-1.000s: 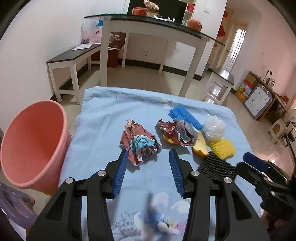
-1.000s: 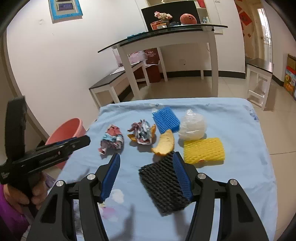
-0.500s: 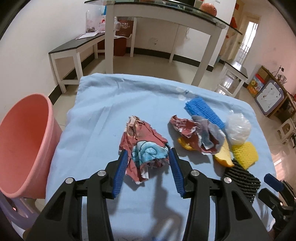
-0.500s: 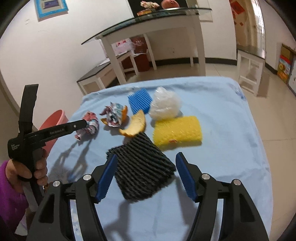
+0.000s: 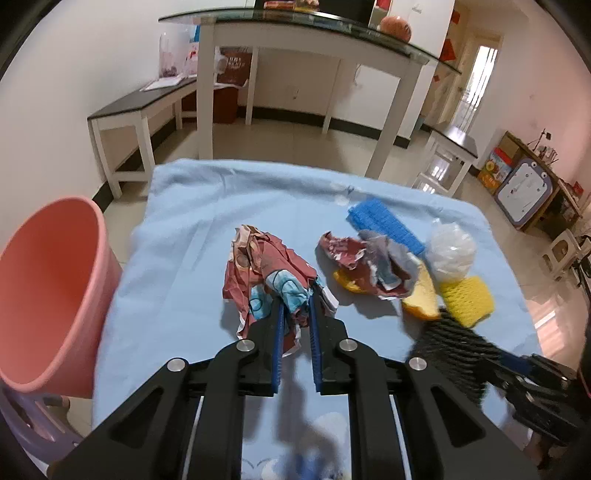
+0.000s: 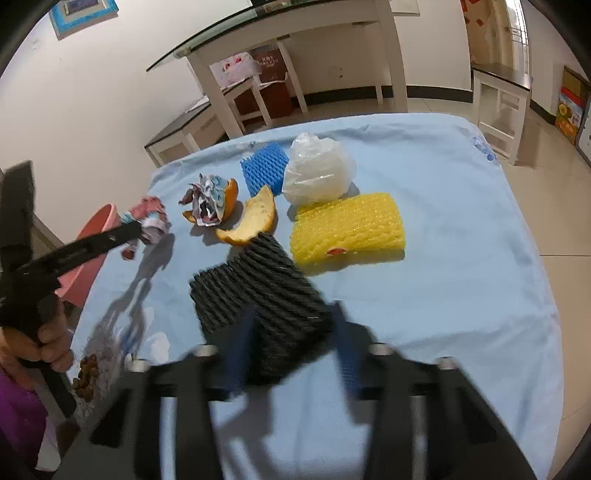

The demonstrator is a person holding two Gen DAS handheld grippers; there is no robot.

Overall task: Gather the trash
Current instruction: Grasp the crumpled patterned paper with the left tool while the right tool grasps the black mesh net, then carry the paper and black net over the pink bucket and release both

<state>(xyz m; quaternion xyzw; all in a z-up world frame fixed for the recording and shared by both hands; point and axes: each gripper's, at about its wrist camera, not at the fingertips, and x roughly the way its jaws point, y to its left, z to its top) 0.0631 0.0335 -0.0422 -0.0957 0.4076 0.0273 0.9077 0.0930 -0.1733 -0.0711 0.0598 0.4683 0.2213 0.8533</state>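
Note:
My left gripper [image 5: 295, 306] is shut on a crumpled red and blue wrapper [image 5: 264, 275] lying on the blue cloth [image 5: 192, 236]; it also shows in the right wrist view [image 6: 149, 218]. My right gripper [image 6: 291, 325] is blurred, its jaws partly closed around the near end of a black foam net [image 6: 255, 291]. A second crumpled wrapper [image 5: 369, 260], orange peel [image 6: 253, 219], a blue foam net [image 6: 264, 168], a yellow foam net [image 6: 347, 227] and a clear plastic bag [image 6: 317, 173] lie beyond. A pink bin [image 5: 44, 288] stands left of the table.
A glass-topped white table [image 5: 295, 33] and a low bench [image 5: 144, 107] stand behind on the tiled floor. A white stool [image 6: 498, 92] is at the far right. A purple stool [image 5: 29, 424] sits under the bin.
My left gripper closed on the red and blue wrapper. My right gripper moved forward over the black foam net and its jaws narrowed around it.

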